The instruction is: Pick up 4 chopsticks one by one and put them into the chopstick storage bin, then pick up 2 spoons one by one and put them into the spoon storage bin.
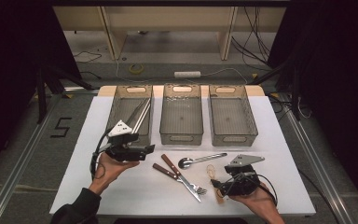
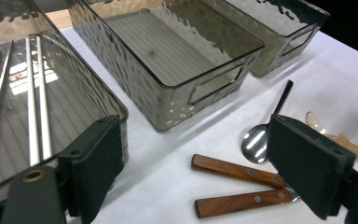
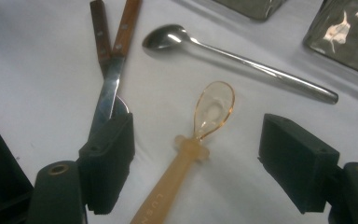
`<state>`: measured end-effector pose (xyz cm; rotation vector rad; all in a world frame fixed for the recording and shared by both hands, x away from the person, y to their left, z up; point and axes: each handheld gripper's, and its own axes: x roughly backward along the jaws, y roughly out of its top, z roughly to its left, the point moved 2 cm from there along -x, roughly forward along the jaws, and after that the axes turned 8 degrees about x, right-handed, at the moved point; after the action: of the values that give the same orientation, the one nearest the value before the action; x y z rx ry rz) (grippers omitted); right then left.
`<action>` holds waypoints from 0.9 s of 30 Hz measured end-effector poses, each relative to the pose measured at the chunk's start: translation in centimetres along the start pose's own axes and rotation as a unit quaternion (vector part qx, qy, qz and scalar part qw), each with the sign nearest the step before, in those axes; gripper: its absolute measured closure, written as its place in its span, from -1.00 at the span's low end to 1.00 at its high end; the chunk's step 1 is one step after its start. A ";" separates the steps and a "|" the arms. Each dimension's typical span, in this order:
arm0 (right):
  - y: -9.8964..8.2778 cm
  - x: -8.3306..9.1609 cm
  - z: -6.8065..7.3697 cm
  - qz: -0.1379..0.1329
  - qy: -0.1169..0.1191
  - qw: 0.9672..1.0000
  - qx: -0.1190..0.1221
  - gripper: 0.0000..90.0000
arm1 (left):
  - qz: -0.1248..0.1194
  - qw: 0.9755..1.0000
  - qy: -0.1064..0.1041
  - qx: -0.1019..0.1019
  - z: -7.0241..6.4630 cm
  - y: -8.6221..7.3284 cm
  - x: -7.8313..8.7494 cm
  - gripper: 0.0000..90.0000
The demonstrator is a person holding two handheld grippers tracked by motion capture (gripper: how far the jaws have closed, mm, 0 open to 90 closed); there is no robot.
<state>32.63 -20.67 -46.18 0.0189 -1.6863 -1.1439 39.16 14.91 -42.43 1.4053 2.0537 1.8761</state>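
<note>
Two wooden-handled pieces, a knife (image 1: 172, 165) and a fork (image 1: 164, 171), lie crossed at mid-table. To their right are a metal spoon (image 1: 200, 160) and an amber plastic spoon (image 1: 211, 170). My left gripper (image 1: 149, 149) hangs open just in front of the left bin (image 1: 129, 88), which holds metal chopsticks (image 2: 35, 98). Nothing sits between its pads, and the wooden handles (image 2: 235, 170) lie beyond them. My right gripper (image 3: 198, 158) stands open low over the table. The amber spoon's (image 3: 212, 109) handle lies between its jaws, untouched by either pad.
Three smoky clear bins line the back of the white table (image 1: 279, 140). The middle bin (image 1: 182, 137) and right bin (image 1: 233, 138) hold nothing. The knife blade (image 3: 105, 100) runs close to my right gripper's left pad. The floor beyond has cables and a power strip (image 1: 187, 74).
</note>
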 end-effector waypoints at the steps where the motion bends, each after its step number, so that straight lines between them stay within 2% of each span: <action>1: 0.0 -0.1 0.0 0.003 -0.001 1.000 0.002 -0.39 | -0.001 1.000 0.000 -0.003 0.0 -0.1 0.0 -0.60; 9: 0.0 -0.4 0.3 0.020 -0.002 1.000 0.005 -0.39 | -0.008 1.000 -0.010 -0.008 -0.7 -1.2 0.5 -0.62; 20: -0.2 -1.0 0.5 0.048 0.000 0.999 0.007 -0.38 | -0.012 1.000 -0.006 -0.014 -1.1 -2.2 1.2 -0.63; 24: -0.4 -1.2 0.5 0.070 -0.002 0.998 0.007 -0.34 | -0.020 1.000 -0.003 -0.019 -1.2 -2.3 1.5 -0.63; 27: -0.6 -1.3 0.4 0.088 -0.008 0.996 0.006 -0.31 | -0.025 1.000 -0.003 -0.012 -1.1 -2.4 1.7 -0.63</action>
<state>32.68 -20.06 -47.54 -0.1306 -1.6734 -1.0043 36.17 15.38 -43.19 1.3400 2.0365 1.8679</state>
